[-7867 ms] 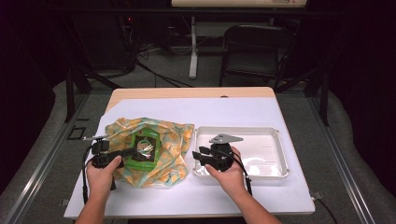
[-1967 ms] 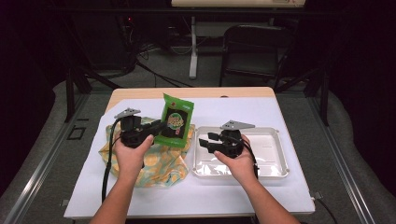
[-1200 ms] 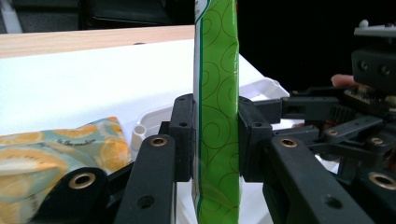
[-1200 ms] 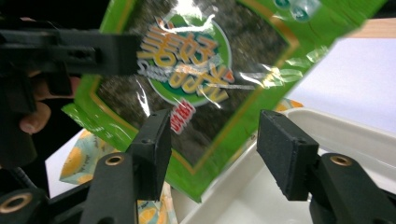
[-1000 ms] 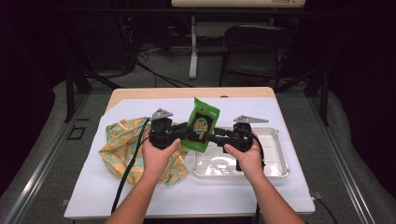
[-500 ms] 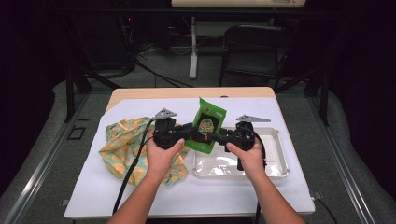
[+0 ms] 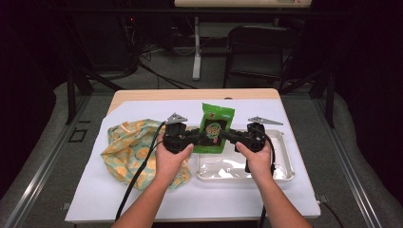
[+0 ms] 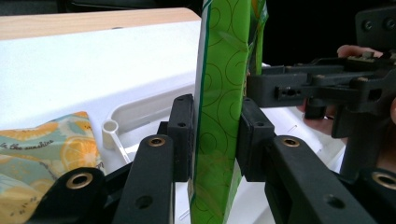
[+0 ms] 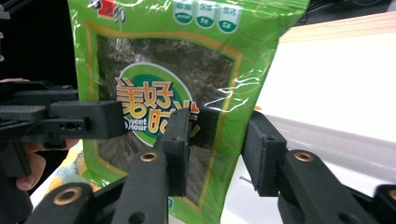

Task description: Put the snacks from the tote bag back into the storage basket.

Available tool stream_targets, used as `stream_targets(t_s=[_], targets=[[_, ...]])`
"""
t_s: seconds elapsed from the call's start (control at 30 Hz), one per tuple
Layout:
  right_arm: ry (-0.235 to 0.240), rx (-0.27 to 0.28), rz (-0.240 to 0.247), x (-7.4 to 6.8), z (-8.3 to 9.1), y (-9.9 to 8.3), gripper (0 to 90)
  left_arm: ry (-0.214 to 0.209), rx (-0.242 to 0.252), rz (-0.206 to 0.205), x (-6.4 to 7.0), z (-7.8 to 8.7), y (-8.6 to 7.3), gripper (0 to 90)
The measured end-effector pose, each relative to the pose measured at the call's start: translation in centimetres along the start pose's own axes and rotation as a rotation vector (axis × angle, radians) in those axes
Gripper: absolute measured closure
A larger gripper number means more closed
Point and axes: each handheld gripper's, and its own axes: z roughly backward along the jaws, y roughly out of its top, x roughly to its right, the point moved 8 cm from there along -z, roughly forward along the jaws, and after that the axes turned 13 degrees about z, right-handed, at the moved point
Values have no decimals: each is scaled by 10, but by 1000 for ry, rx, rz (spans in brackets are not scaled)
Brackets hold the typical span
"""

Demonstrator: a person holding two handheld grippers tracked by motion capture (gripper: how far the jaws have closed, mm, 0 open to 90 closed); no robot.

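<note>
Left gripper is clamped on the green snack packet, held upright above the white tray. Right gripper is spread, its jaws astride the packet's edge.

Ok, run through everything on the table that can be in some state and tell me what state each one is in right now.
Green snack packet: upright, sealed, held in the air above the tray's left end.
Left gripper: shut on the packet's edge.
Right gripper: jaws either side of the packet's other edge, a gap showing, not clearly clamped.
White tray: flat on the table, a white scoop lying in it.
Patterned cloth bag: slumped flat on the table.
</note>
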Motion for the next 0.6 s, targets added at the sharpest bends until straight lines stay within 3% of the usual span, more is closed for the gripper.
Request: stream_targets(t_s=[0.23,0.6], targets=[[-16,13,1,4,1,1,716,9,-24,2,-3,-4,-4,704],[-46,-23,16,11,8,-1,857,10,-46,12,-4,-12,-7,694]])
